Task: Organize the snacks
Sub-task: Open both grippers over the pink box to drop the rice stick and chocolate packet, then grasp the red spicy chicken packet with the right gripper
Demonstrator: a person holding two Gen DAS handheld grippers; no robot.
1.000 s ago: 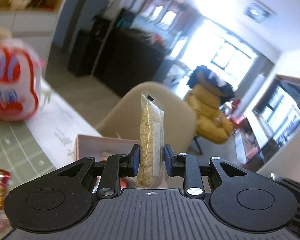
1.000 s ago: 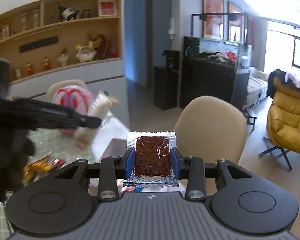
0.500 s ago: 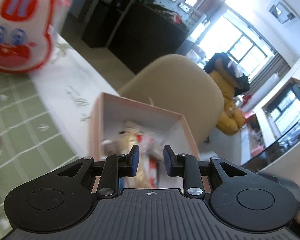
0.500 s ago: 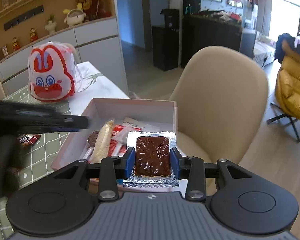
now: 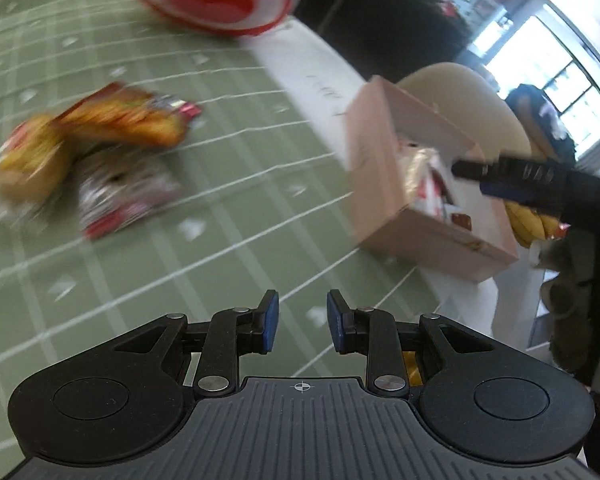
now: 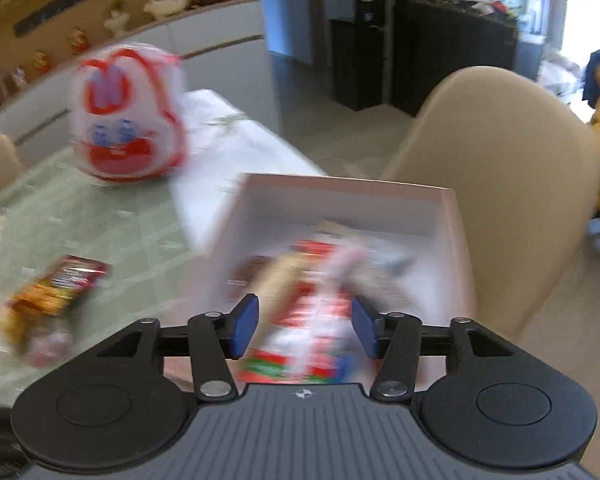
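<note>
Lying blurred inside the pink box [image 6: 456,232], red-and-white snack packets [image 6: 320,320] sit below the right gripper [image 6: 305,326], its fingers opening, empty; left gripper [image 5: 298,322] fingers released.

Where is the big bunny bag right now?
The bunny bag stands at the far end of the green checked tablecloth, upper left in the right wrist view, left of the pink box and beyond the loose snack packets.

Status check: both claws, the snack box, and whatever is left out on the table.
Left claw empty over green tablecloth. Right claw opening above pink box, gripping nothing. Loose snack packets remain on cloth. Path clear.
</note>
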